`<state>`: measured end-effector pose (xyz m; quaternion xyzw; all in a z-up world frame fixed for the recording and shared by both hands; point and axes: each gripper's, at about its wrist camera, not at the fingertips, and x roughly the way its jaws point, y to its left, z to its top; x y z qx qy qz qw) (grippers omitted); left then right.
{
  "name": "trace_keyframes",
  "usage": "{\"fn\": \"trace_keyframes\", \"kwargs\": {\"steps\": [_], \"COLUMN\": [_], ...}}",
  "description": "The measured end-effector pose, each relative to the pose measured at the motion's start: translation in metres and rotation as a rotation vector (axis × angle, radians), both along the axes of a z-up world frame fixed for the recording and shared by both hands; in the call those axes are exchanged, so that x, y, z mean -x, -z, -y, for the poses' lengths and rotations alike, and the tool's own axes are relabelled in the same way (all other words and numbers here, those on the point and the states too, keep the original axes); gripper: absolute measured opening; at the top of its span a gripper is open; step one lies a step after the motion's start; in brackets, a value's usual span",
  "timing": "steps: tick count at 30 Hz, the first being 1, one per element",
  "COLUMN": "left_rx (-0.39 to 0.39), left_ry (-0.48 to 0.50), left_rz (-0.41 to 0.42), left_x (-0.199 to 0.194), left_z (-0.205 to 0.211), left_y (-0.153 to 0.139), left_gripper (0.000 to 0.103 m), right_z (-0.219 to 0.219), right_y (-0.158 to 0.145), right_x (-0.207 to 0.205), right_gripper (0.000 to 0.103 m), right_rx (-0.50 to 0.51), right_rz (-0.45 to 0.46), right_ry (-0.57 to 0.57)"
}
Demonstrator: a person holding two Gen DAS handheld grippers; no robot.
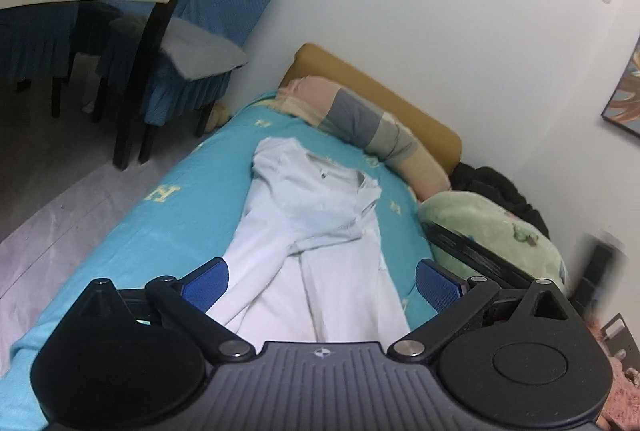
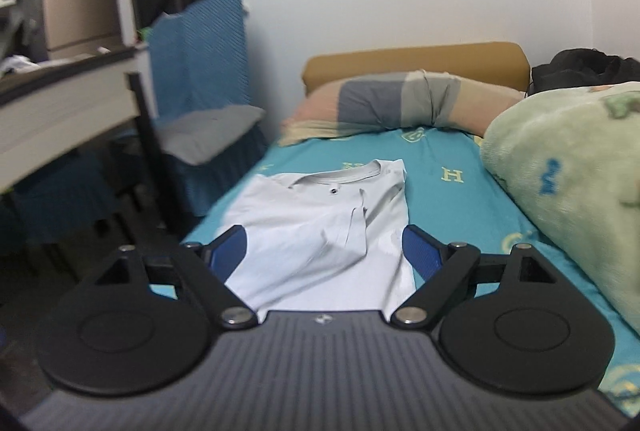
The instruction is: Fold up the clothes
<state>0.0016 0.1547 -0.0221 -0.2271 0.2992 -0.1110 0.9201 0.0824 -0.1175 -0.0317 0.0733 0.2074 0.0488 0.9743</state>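
We see a white shirt (image 2: 320, 227) lying partly folded on the blue bed sheet (image 2: 444, 199), its collar toward the striped pillow (image 2: 400, 103). A green blanket (image 2: 560, 167) sits beside the shirt. Our left gripper (image 1: 322, 285) and right gripper (image 2: 324, 251) both hang above the shirt, spread wide, holding nothing.

A turquoise bed sheet (image 2: 448, 155) is printed with pale yellow capital letter H shapes (image 2: 452, 174). No other text can be read.
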Motion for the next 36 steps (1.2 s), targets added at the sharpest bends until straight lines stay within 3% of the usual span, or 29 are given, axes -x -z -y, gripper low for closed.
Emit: {"fn": "trace_keyframes", "kwargs": {"steps": [3, 7, 12, 14, 16, 21, 27, 32, 33, 34, 36], "left_rx": [0.012, -0.035, -0.091, -0.151, -0.208, -0.287, -0.382, -0.385, -0.409, -0.435, -0.514], "left_ry": [0.004, 0.066, 0.08, 0.063, 0.041, 0.008, 0.082, 0.158, 0.18, 0.207, 0.243], "left_rz": [-0.075, -0.213, -0.448, -0.537, -0.595, -0.692, -0.766, -0.861, -0.848, -0.819, -0.765], "left_x": [0.001, 0.003, -0.006, -0.009, -0.012, -0.017, -0.027, -0.031, -0.031, -0.031, -0.027], "left_z": [-0.002, -0.003, -0.015, -0.02, -0.026, -0.039, -0.04, -0.037, -0.032, -0.025, -0.009], "left_y": [0.002, 0.006, 0.034, 0.048, 0.057, 0.07, 0.086, 0.108, 0.108, 0.104, 0.095], "left_gripper": [0.1, 0.095, 0.084, 0.074, 0.072, 0.063, 0.04, 0.028, 0.022, 0.007, 0.002], "right_z": [0.013, 0.04, 0.071, 0.076, 0.08, 0.092, 0.096, 0.1, 0.1, 0.1, 0.1], "right_y": [-0.006, -0.005, -0.004, 0.0, 0.006, 0.021, 0.032, 0.037, 0.038, 0.038, 0.038], "right_x": [0.063, 0.121, 0.15, 0.154, 0.151, 0.142, 0.133, 0.126, 0.125, 0.125, 0.126], "right_gripper": [0.086, 0.086, 0.086, 0.086, 0.086, 0.086, 0.086, 0.086, 0.086, 0.086, 0.086], "right_rx": [0.026, 0.04, -0.107, -0.132, -0.141, -0.203, -0.253, -0.297, -0.301, -0.302, -0.305], "right_rz": [0.009, -0.022, -0.057, -0.056, -0.071, -0.141, -0.17, -0.193, -0.196, -0.197, -0.199], "right_ry": [-0.028, 0.0, 0.039, 0.042, 0.048, 0.078, 0.079, 0.085, 0.084, 0.084, 0.084]}}
